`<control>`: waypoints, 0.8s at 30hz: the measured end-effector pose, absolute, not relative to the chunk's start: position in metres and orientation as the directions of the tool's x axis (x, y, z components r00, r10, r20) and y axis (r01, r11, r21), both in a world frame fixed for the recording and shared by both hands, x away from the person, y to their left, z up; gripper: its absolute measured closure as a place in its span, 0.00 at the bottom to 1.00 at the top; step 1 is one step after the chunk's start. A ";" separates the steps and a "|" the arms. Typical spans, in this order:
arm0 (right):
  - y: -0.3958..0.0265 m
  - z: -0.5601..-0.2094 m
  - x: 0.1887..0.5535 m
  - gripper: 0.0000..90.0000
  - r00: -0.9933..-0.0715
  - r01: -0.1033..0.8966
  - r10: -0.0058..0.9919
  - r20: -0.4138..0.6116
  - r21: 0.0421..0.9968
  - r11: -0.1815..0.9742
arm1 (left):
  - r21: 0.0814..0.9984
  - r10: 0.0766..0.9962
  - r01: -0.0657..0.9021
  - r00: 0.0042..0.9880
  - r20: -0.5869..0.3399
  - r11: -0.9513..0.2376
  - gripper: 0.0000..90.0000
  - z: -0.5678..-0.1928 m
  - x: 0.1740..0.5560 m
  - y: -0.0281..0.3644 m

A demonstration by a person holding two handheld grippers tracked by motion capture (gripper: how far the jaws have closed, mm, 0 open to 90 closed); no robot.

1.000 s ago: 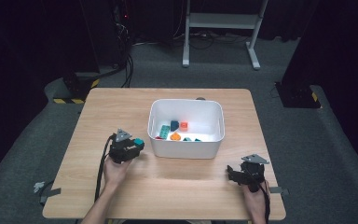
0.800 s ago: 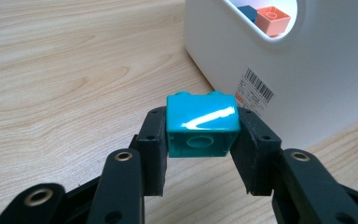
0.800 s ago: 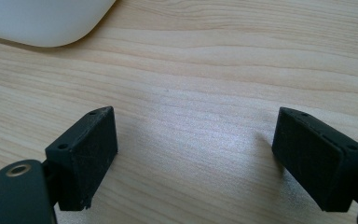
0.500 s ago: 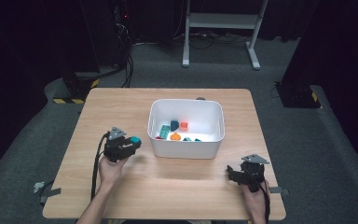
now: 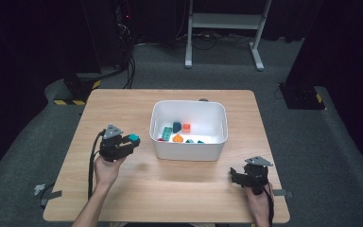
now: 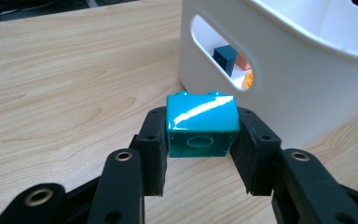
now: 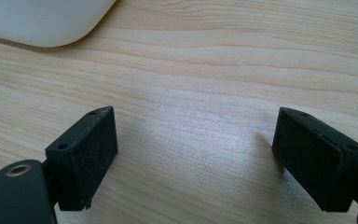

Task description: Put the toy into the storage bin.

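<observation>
My left gripper [image 6: 200, 144] clamps the teal brick [image 6: 202, 123] by its flat sides, rigid, probably light and glossy-slick, while my right gripper [image 7: 196, 156] gapes lower frame.

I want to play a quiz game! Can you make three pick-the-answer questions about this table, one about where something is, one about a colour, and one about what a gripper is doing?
1. Where is the white bin?
A. near the middle of the table
B. on the floor
C. in a person's hand

2. What colour is the block in the left gripper?
A. red
B. teal
C. yellow

3. What is the right gripper doing?
A. squeezing a block
B. holding the bin
C. open with nothing in it

Answers:
1 A, the high view shows the bin standing mid-table.
2 B, the left gripper view shows a shiny teal block between the pads.
3 C, the right gripper view shows jaws wide apart over bare wood.
</observation>
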State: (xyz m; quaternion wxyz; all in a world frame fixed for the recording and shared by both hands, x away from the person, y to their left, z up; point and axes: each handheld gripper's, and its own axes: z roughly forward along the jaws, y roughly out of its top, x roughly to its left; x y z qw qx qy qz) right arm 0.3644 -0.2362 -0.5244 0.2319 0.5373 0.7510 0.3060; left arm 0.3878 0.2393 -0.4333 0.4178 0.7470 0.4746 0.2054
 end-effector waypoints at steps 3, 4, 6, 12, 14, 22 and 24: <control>-0.236 -0.524 0.364 0.15 -0.315 0.665 0.949 -0.019 0.709 0.235 | 0.824 0.879 0.529 0.469 -0.083 -0.204 0.65 -0.427 0.386 0.239; -0.236 -0.524 0.364 0.15 -0.315 0.665 0.949 -0.019 0.709 0.235 | 0.825 0.877 0.525 0.475 -0.078 -0.211 0.65 -0.424 0.386 0.240; -0.236 -0.524 0.364 0.15 -0.315 0.665 0.949 -0.019 0.709 0.235 | 0.823 0.873 0.520 0.483 -0.062 -0.229 0.65 -0.420 0.385 0.238; -0.236 -0.524 0.364 0.15 -0.315 0.665 0.949 -0.019 0.709 0.235 | 0.830 0.865 0.504 0.498 -0.055 -0.238 0.65 -0.408 0.385 0.237; -0.236 -0.524 0.364 0.15 -0.315 0.665 0.949 -0.020 0.709 0.235 | 0.832 0.861 0.498 0.506 -0.053 -0.242 0.65 -0.403 0.385 0.236; -0.236 -0.524 0.364 0.15 -0.315 0.665 0.949 -0.019 0.709 0.235 | 0.852 0.839 0.476 0.537 -0.084 -0.219 0.65 -0.381 0.390 0.234; -0.236 -0.524 0.364 0.15 -0.315 0.665 0.949 -0.019 0.709 0.235 | 0.855 0.833 0.471 0.545 -0.089 -0.217 0.65 -0.377 0.392 0.232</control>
